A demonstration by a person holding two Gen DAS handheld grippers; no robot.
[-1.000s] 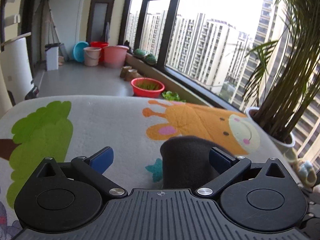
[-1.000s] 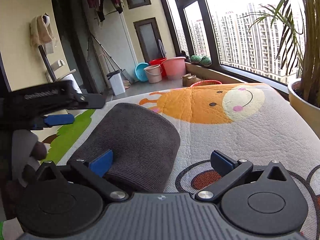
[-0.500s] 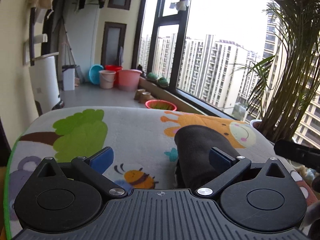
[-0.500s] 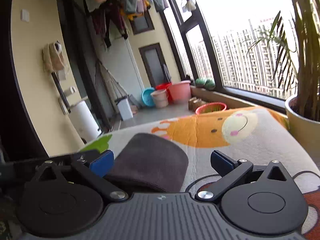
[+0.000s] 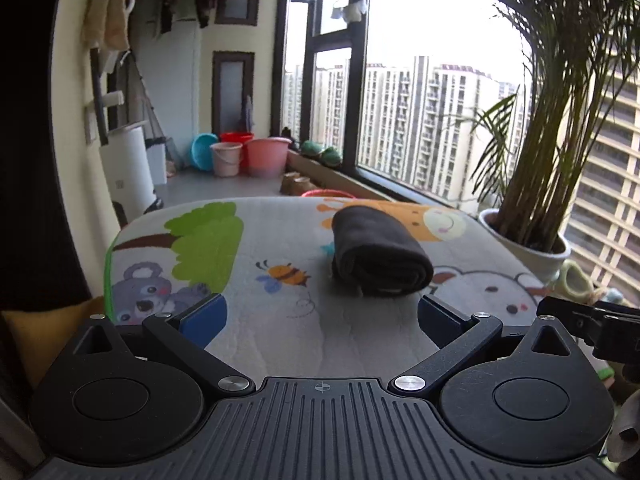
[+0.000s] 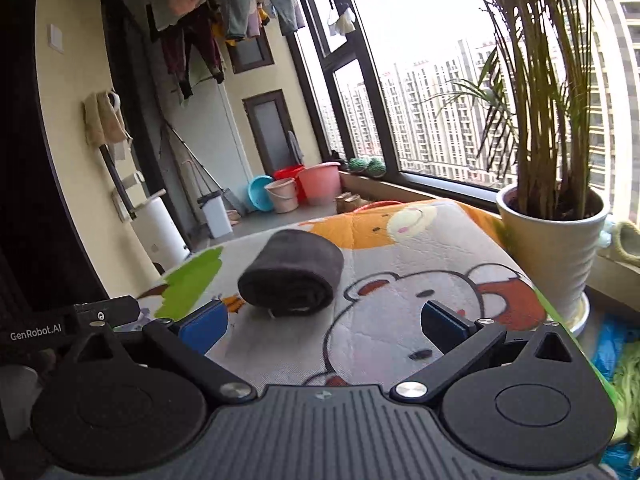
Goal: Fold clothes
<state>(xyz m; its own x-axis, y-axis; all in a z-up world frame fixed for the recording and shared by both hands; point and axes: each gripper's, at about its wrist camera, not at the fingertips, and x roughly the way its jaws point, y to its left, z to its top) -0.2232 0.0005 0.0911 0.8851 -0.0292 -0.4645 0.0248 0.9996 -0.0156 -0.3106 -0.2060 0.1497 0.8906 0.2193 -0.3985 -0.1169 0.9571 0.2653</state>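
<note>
Fingers of the left gripper (image 5: 320, 316) stand spread wide in the foreground of the left wrist view, blue pads apart with only bare mat between them; they grasp nothing. Beside it, at the right edge of that view, part of the right gripper (image 5: 596, 328) shows, and in its own view the right gripper (image 6: 324, 322) likewise has its fingers spread and empty, while the left unit appears at the lower left as a black body. Both tools hover over the near edge of the cartoon-printed mat (image 5: 280, 332), apart from the cloth. Further on, near the middle of the mat, lies the dark grey garment (image 5: 380, 252), folded into a compact, rounded bundle with its layered end turned toward the cameras; it rests between the printed bee and the bear face, with the giraffe print just behind it. No loose sleeve or trailing edge is visible, though the far side of the bundle is hidden. Judged from this, the folding of this piece appears complete and released; no other unfolded clothes lie on the mat, so little or nothing seems left here. Beyond the mat stand a potted palm (image 6: 552, 240) by the window and coloured buckets (image 5: 244, 156) on the balcony floor.
</note>
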